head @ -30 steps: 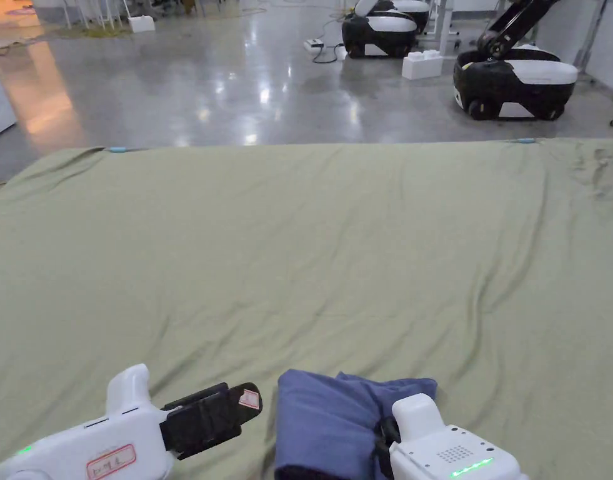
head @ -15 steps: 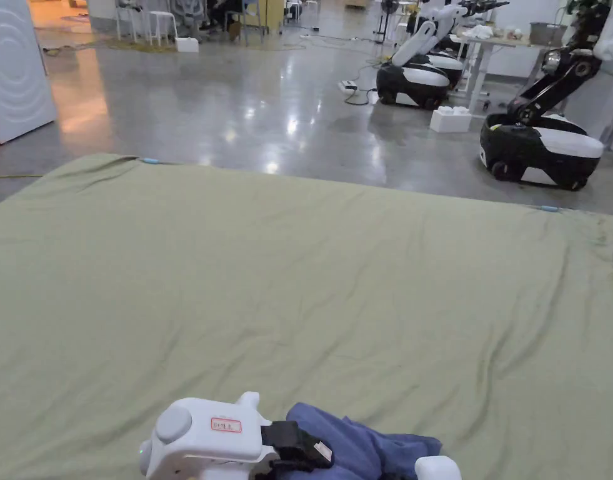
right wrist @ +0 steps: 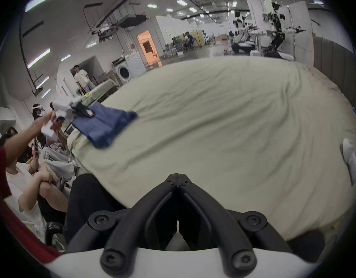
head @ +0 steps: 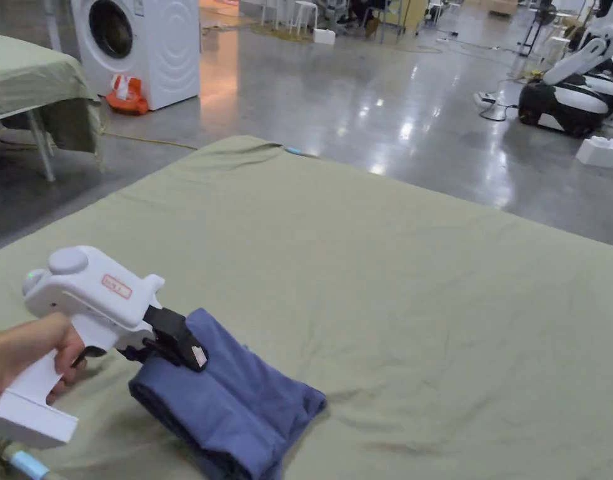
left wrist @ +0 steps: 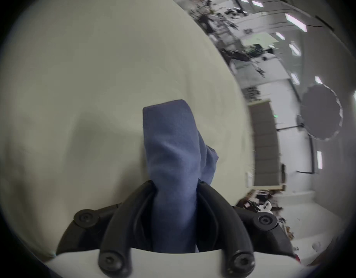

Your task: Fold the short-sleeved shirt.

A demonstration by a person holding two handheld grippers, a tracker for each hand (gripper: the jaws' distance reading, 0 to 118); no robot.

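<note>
— Near the table's left front corner, what does the head view give you?

— The folded blue shirt [head: 236, 400], one end lifted off the green table cover [head: 392, 281] by the left gripper [head: 185, 351], the other end resting on the cover. A hand [head: 24, 356] grips the white handle. A washing machine [head: 136, 47] stands on the floor beyond the table.

— And the left gripper view?

— Something the head view hides: both black jaws pressed against the sides of the shirt [left wrist: 173, 172], a thick bundle of cloth standing up between them, so the jaws are held narrowly apart by the fabric.

— The right gripper?

— The right gripper [right wrist: 178, 177] shows in its own view, jaws closed tip to tip with nothing between them, poised above the table's near edge, well apart from the shirt [right wrist: 105, 126]. That view also catches seated people [right wrist: 32, 182] left of the table.
</note>
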